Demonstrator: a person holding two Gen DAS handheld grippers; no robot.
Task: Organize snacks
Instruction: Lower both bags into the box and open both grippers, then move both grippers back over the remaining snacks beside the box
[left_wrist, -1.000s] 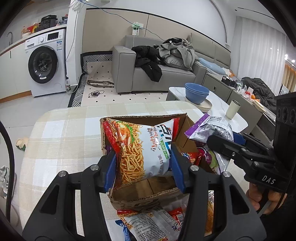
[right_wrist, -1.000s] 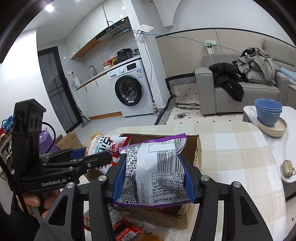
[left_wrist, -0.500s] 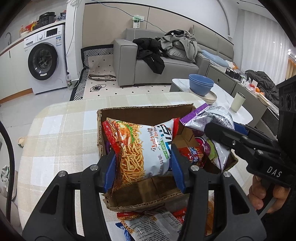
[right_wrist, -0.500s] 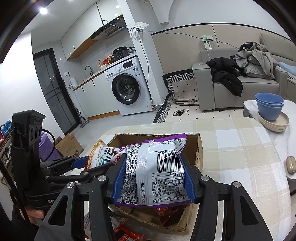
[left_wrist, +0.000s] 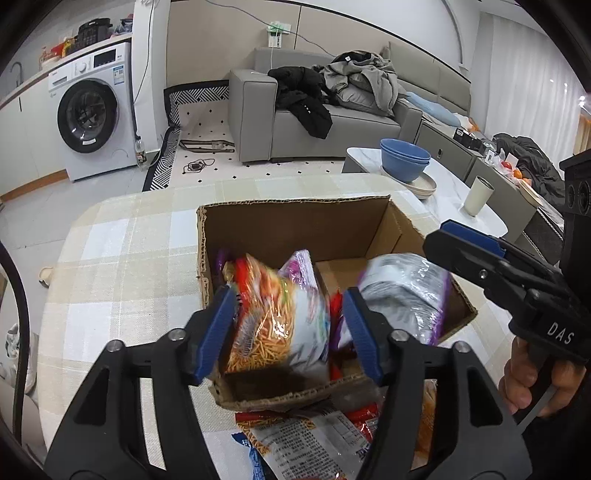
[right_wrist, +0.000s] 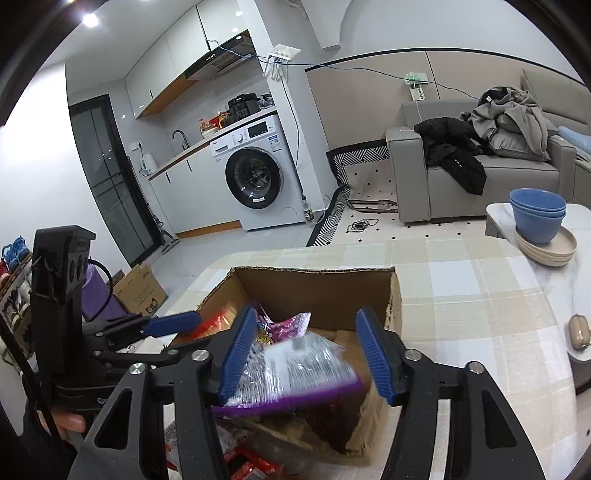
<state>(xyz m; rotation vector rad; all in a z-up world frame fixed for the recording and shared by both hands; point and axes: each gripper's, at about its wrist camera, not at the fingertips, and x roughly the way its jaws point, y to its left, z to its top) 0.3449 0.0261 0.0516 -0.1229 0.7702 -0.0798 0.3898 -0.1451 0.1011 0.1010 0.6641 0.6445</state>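
I note both jaws have just been opening: my left gripper (left_wrist: 290, 328) releases the noodle bag (left_wrist: 280, 317), my right gripper (right_wrist: 303, 354) the purple bag (right_wrist: 295, 373), both dropping blurred into the cardboard box (left_wrist: 295, 225).

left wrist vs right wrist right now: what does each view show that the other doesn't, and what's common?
Left wrist only: the orange noodle-snack bag between the open left gripper, blurred; loose packets on the table in front of the box; a white cup.

Right wrist only: the kitchen counter with kettle, a small floor carton, and the open right gripper over the box.

Both: the cardboard box, the silver-purple bag in it, washing machine, sofa, blue bowls.
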